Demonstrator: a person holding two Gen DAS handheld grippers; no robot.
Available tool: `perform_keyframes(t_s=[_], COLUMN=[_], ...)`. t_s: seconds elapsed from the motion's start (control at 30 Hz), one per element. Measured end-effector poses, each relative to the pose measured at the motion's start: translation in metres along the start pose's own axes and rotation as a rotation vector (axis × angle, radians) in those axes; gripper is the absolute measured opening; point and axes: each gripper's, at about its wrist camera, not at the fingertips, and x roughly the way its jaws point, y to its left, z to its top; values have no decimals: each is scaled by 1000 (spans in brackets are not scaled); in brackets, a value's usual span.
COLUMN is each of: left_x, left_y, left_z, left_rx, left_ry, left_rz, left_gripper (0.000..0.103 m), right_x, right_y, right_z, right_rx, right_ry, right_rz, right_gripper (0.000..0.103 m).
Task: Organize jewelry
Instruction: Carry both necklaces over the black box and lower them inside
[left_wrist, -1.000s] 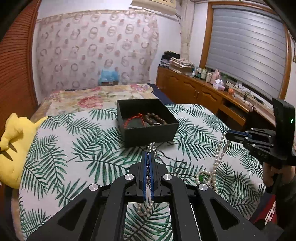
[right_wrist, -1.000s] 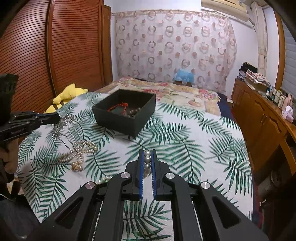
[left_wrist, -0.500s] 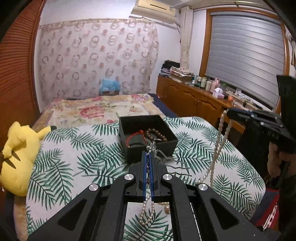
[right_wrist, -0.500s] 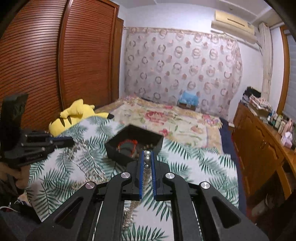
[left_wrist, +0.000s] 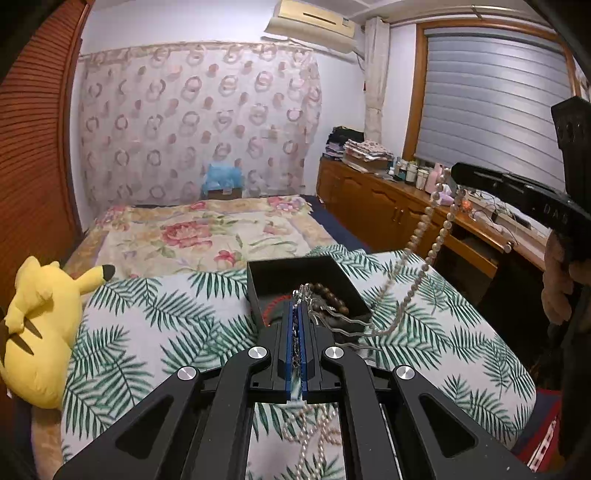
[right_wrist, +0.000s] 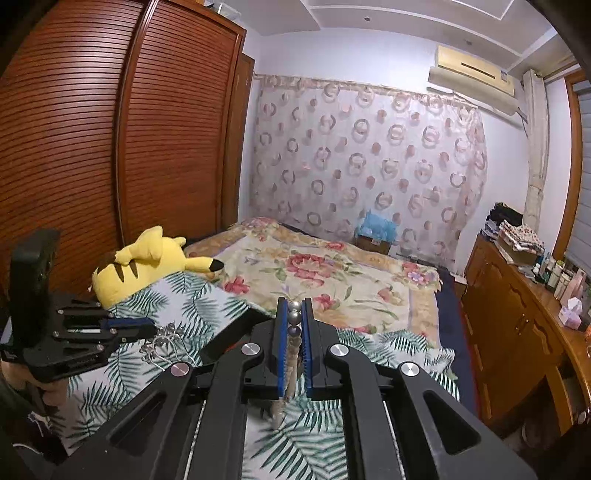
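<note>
Yellow Pikachu plush (left_wrist: 40, 332): lying on its side at far left edge of bed, beside palm-leaf bedspread (left_wrist: 155, 332); seen also in right wrist view (right_wrist: 147, 264), against louvred wooden wardrobe doors (right_wrist: 110, 147).

Black jewelry box (left_wrist: 306, 284): open-topped, resting on bedspread at centre. Contents: red cord bracelet (left_wrist: 271, 314), dark brown bead bracelet (left_wrist: 332, 297).

Left gripper (left_wrist: 295, 347): raised above bedspread, just short of box; blue-padded jaws pressed nearly together, clamped on silver chain necklace (left_wrist: 301, 295), whose wavy silver strands trail right toward box corner. Same gripper in right wrist view (right_wrist: 125, 326), silver chain dangling at its tip.

Pearl necklace (left_wrist: 424, 243): double strand hanging taut from right gripper, slanting down-left past right side of box to bedspread; further pearl loops bunched beneath left gripper at lower centre.

Right gripper (right_wrist: 294, 332): held high, jaws narrowly parted, closed on pearl necklace, three beads lodged between blue pads (right_wrist: 282, 343). Tip visible in left wrist view (left_wrist: 465, 173), right hand (left_wrist: 557, 284) around handle.

Wooden sideboard (left_wrist: 388, 206): along right wall, bottles and folded cloth on top.
</note>
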Motion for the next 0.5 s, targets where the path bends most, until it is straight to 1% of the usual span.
perform_keyframes(t_s=[0.17, 0.33, 0.5], left_x=[14, 34, 50], left_y=[6, 16, 22], left_z=[14, 25, 29], left_rx=[3, -5, -14], left_ry=[-3, 12, 32], left_rz=[10, 20, 24], left_gripper=[2, 2, 2], right_x=[13, 24, 41], right_y=[-9, -13, -16], right_z=[22, 41, 51], right_rx=[-15, -32, -41], right_ry=[-20, -40, -39], right_rz=[6, 24, 40], right_gripper=[8, 8, 8])
